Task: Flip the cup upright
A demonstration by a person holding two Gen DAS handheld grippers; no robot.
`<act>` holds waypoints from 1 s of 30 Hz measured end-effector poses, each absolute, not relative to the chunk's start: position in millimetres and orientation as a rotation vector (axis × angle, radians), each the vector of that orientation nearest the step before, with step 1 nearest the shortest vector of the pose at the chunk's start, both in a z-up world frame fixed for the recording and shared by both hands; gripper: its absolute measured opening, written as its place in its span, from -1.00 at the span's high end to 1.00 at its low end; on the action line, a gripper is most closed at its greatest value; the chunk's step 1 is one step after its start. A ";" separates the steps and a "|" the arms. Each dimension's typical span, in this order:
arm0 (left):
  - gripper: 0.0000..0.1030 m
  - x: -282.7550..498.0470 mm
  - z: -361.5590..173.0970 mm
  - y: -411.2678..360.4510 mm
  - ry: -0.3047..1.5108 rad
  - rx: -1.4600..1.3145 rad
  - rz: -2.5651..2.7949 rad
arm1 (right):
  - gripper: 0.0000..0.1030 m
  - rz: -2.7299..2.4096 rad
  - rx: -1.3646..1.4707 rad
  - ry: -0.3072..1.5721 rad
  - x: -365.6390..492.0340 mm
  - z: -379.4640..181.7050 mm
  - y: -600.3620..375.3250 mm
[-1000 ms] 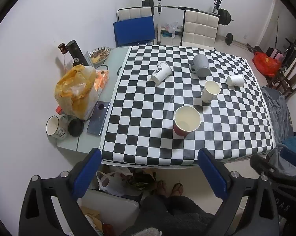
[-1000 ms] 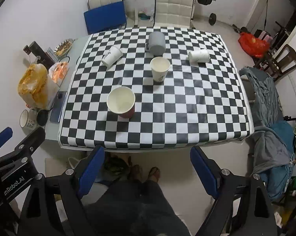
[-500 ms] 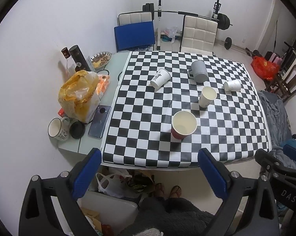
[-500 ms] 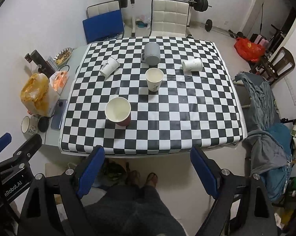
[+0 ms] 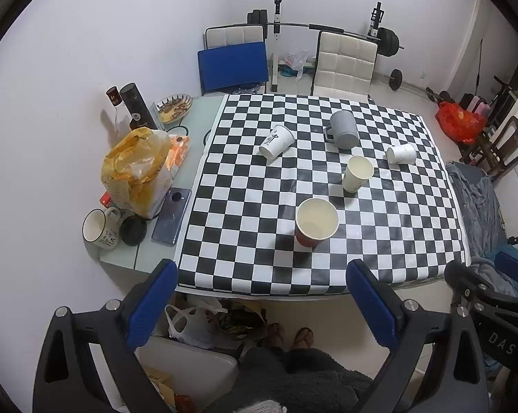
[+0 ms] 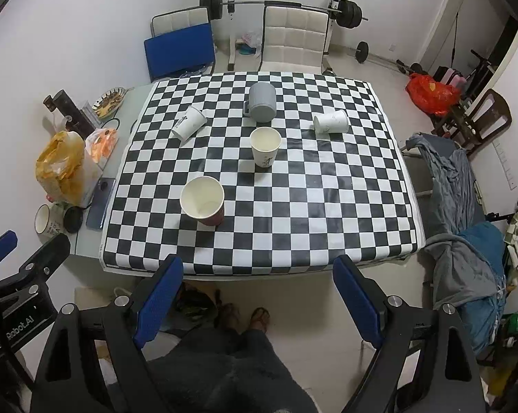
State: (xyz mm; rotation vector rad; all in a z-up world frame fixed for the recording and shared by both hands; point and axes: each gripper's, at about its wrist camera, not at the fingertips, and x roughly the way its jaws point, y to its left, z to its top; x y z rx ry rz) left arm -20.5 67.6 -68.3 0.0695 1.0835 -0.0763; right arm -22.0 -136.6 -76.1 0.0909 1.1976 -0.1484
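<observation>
On the checkered table (image 5: 245, 227) (image 6: 328, 213) a red paper cup (image 5: 316, 223) (image 6: 204, 200) and a white paper cup (image 5: 356, 173) (image 6: 265, 146) stand upright. Two white paper cups lie on their sides: one at the far left (image 5: 276, 140) (image 6: 188, 123), one at the far right (image 5: 401, 153) (image 6: 330, 121). A grey mug (image 5: 342, 128) (image 6: 261, 102) stands mouth down at the back. My left gripper (image 5: 259, 296) and right gripper (image 6: 259, 292) are open and empty, held high in front of the table's near edge.
A yellow bag (image 5: 135, 168), phone (image 5: 172, 215), mug (image 5: 99, 229), dark bottles (image 5: 136, 106) and a plate (image 5: 174, 105) crowd the table's left strip. Chairs (image 5: 343, 63) stand behind the table. Grey cloth (image 6: 465, 206) drapes a chair on the right. Bags lie under the table.
Both grippers have pulled back and up from the table, so it looks smaller and farther. The cups have not moved. Both grippers stayed open.
</observation>
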 end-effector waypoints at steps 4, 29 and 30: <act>-0.94 -20.7 -67.5 66.3 1.080 0.071 -0.076 | -0.75 -0.150 0.087 1.193 -22.4 -74.5 -136.4; -0.94 -11.2 -52.0 63.8 1.055 0.059 -0.069 | -0.75 -0.154 0.072 1.164 -22.5 -60.8 -133.6; -0.94 -10.2 -51.3 63.6 1.053 0.059 -0.068 | -0.75 -0.154 0.071 1.164 -22.5 -60.7 -133.6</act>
